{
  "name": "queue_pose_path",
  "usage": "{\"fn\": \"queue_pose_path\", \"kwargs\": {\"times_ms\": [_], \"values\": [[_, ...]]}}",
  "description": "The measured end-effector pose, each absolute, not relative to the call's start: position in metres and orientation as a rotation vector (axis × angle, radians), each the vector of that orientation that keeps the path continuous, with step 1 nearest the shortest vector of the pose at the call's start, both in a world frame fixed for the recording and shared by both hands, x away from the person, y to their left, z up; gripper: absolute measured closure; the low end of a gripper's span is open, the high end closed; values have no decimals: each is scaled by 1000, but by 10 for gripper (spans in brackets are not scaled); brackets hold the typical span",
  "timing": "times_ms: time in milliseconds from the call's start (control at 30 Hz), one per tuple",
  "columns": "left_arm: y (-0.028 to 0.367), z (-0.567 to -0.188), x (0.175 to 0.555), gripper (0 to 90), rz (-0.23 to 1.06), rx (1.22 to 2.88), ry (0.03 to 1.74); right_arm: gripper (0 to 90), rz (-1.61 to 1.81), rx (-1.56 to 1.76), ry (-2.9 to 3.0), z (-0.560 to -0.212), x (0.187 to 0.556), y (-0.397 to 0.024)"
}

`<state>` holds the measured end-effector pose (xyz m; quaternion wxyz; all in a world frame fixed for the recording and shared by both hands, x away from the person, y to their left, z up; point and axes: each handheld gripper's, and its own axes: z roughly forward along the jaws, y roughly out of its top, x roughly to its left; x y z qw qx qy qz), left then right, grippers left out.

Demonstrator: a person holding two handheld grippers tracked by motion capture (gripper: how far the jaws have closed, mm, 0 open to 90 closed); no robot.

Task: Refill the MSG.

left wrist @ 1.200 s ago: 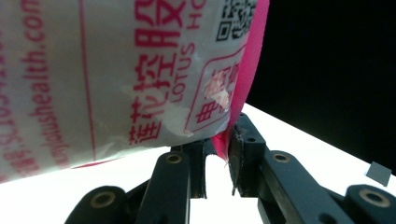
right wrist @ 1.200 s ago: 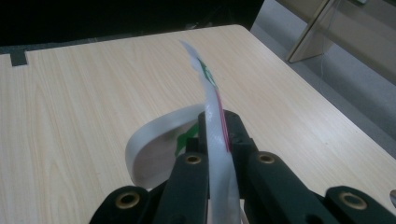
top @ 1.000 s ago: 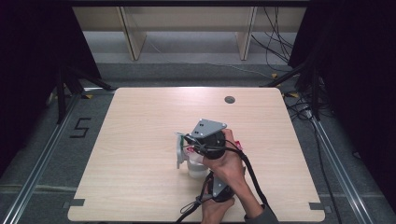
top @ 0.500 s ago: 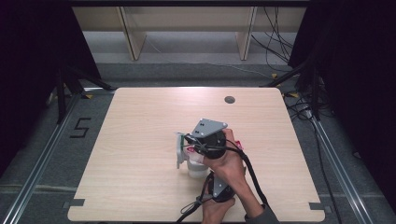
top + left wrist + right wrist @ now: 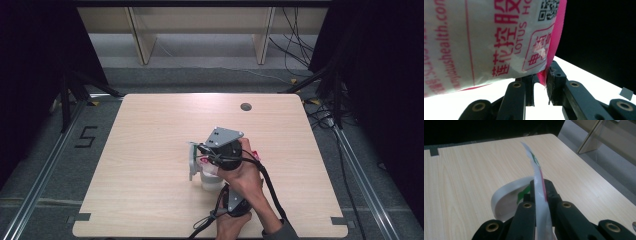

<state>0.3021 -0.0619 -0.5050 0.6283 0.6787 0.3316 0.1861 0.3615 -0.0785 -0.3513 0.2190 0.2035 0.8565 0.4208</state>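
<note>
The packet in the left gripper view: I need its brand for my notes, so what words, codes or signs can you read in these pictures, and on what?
"LOTUS": pink print on the white packet.
"...health.com": partly cut off, same packet.
Pink Chinese characters: same packet, beyond my reading.
QR code: same packet, not decodable.
"5": marked on the floor left of the table.
</note>
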Motion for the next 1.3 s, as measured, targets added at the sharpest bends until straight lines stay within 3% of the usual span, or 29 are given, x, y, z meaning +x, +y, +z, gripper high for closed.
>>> {"fn": "queue_pose_path", "kwargs": {"times_ms": [367, 400, 633, 700, 800, 1067, 1133, 1300], "values": [[-62, -505, 302, 771, 429, 1557, 759, 887, 1163, 565, 2373, -351, 362, -78], [-57, -504, 303, 771, 438, 1625, 730, 887, 1159, 549, 2373, -352, 362, -78], [-58, -503, 303, 770, 432, 1604, 730, 887, 1160, 536, 2372, -352, 363, -78], [-65, -504, 302, 770, 402, 1509, 770, 887, 1166, 556, 2372, -351, 362, -79], [-57, -503, 303, 770, 433, 1618, 723, 887, 1166, 560, 2370, -351, 361, -79], [-58, -503, 302, 770, 437, 1614, 729, 887, 1155, 550, 2372, -352, 362, -77], [-65, -504, 301, 770, 402, 1506, 769, 886, 1166, 557, 2373, -350, 362, -79], [-63, -504, 302, 770, 429, 1553, 755, 886, 1162, 547, 2360, -349, 362, -80]]}}
